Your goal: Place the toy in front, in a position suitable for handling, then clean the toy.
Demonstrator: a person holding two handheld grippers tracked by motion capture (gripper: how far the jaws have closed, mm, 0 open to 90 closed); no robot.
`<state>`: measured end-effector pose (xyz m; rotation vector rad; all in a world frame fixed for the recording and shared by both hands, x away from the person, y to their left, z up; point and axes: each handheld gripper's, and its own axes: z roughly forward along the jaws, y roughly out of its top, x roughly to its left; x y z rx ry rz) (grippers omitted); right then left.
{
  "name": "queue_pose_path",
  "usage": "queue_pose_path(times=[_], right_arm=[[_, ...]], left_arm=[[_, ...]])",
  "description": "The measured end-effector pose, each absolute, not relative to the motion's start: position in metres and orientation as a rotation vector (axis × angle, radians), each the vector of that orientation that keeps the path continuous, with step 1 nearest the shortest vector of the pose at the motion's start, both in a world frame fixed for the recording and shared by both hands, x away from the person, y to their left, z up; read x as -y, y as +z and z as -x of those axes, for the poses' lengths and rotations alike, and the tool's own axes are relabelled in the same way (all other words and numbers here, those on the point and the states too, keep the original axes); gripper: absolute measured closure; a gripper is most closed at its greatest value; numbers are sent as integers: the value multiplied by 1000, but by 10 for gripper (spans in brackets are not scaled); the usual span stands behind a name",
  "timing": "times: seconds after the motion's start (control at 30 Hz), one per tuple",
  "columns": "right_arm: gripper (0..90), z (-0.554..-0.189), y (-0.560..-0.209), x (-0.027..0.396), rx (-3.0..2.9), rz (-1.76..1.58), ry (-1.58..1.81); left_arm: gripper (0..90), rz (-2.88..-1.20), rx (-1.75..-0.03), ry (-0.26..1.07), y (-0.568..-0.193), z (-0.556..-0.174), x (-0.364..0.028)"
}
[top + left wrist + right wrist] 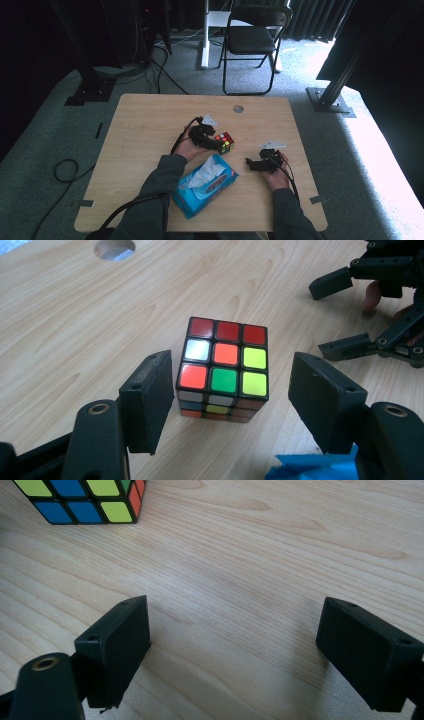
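Observation:
A scrambled puzzle cube [225, 142] rests on the wooden table [150, 130] near its middle. In the left gripper view the cube [223, 367] shows red, orange, green, yellow and white squares on top. My left gripper [231, 377] straddles it, and a narrow gap shows between each pad and the cube's sides, so it is open. In the high view this left gripper [219, 145] reaches the cube from the left. My right gripper [249, 165] lies to the cube's right, open, with bare wood between its pads [117, 640]. A corner of the cube [82, 500] shows at top left there.
A blue pack of wet wipes [205, 185] with a white sheet poking out lies in front of the cube, between the person's forearms. A round cable hole [238, 108] sits near the table's far edge. A black folding chair [255, 40] stands beyond the table.

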<state>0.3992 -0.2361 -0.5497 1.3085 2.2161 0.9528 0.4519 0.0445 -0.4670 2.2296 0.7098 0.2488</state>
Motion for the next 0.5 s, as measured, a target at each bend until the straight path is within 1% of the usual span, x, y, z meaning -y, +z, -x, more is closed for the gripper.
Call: queue_pose_path(times=[0.5], right_arm=[[136, -399, -550, 236, -2215, -1310, 953]], left_arm=[[347, -2190, -758, 231, -462, -439, -61]])
